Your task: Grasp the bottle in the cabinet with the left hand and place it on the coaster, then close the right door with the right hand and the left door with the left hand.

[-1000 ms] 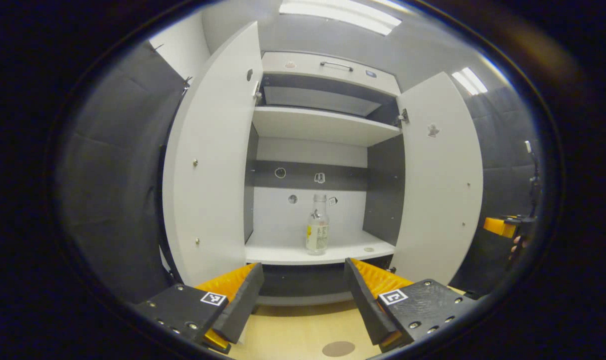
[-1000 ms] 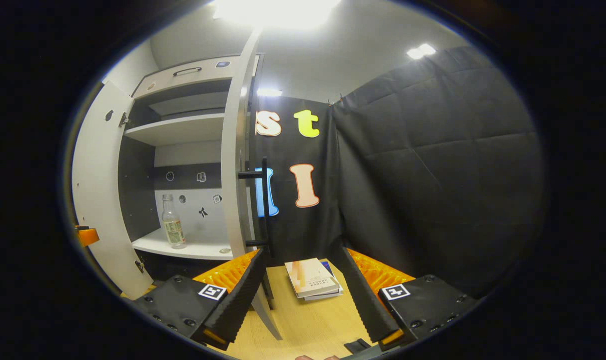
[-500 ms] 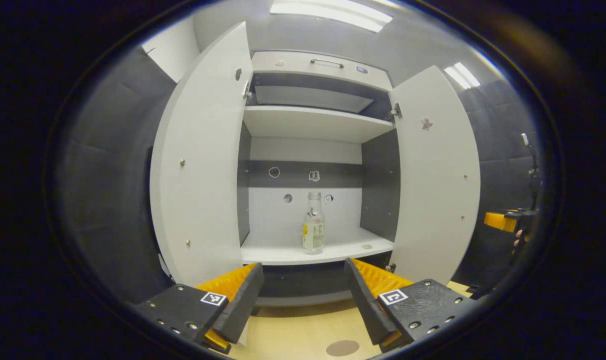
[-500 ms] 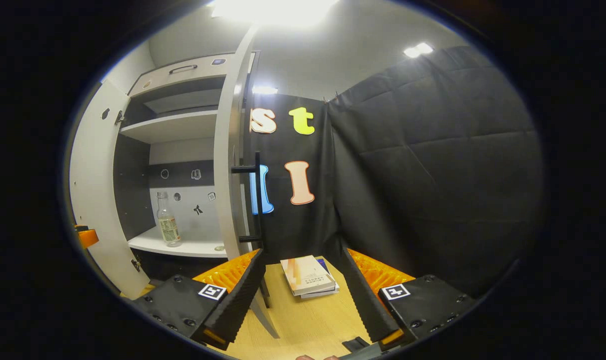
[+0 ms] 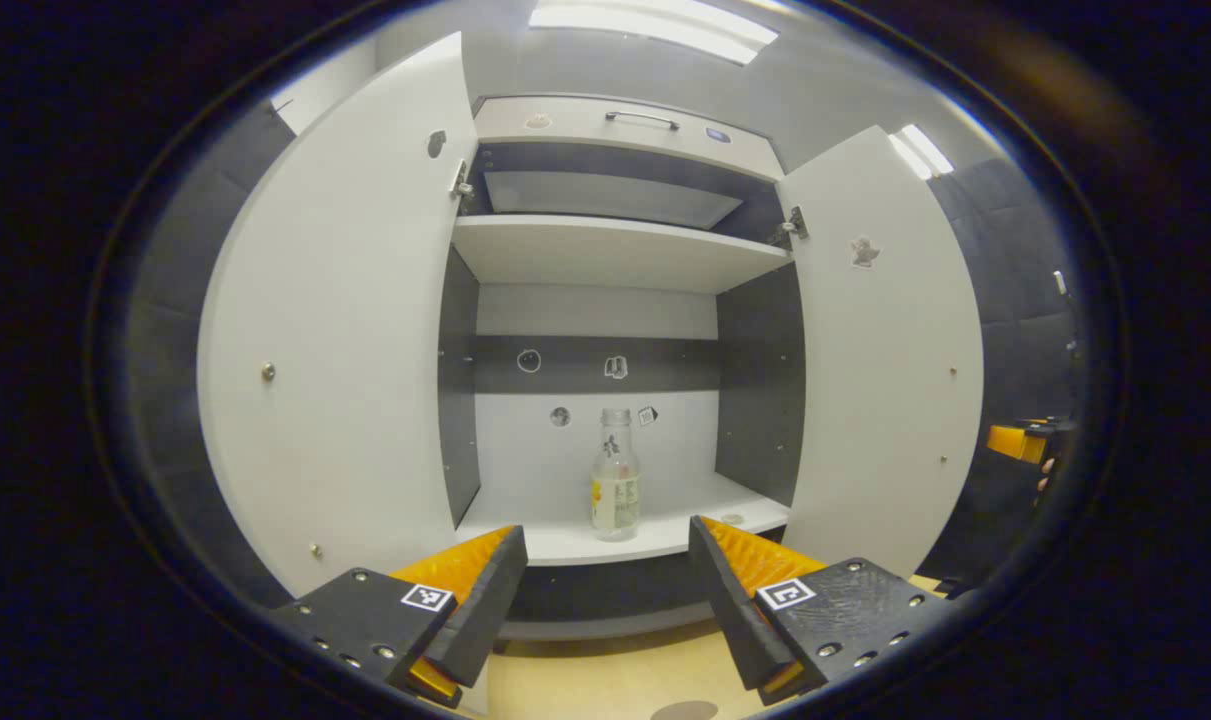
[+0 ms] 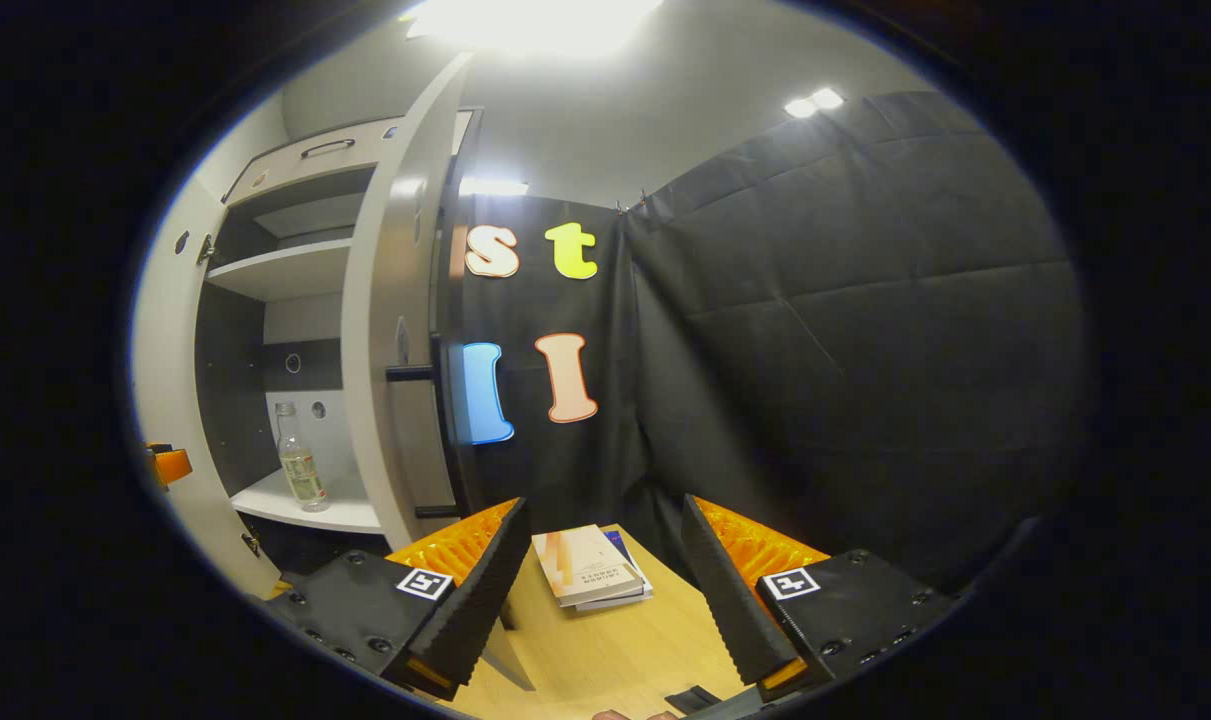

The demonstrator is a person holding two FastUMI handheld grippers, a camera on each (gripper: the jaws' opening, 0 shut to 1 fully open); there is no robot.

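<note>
Fingers of the left gripper (image 5: 605,590) stand wide apart and hold nothing, at the bottom of the left gripper view. Between them, higher in the frame, the bottle (image 5: 615,475) stands upright on the lower shelf (image 5: 565,540) of the cabinet, at frame centre. This alignment suits a straight reach: the gap between the fingers looks broader than the bottle, so it should admit the body without contact. The bottle is well apart from the fingers; the grasp has not begun.

Both doors are open. The left door (image 5: 345,340) fills the left of the frame, the right door (image 5: 885,350) the right, so the reach path between them is free. A brown coaster (image 5: 687,711) shows partly at the bottom edge on the wooden surface (image 5: 585,680), below the fingers.

Fingers of the right gripper (image 6: 600,590) are likewise wide and empty in the right gripper view. They point past the right door's edge (image 6: 395,330) toward the books (image 6: 590,578) on the surface, clear of the left hand's working area. The door handle (image 6: 435,440) lies at centre left, near enough to serve the later closing step.
</note>
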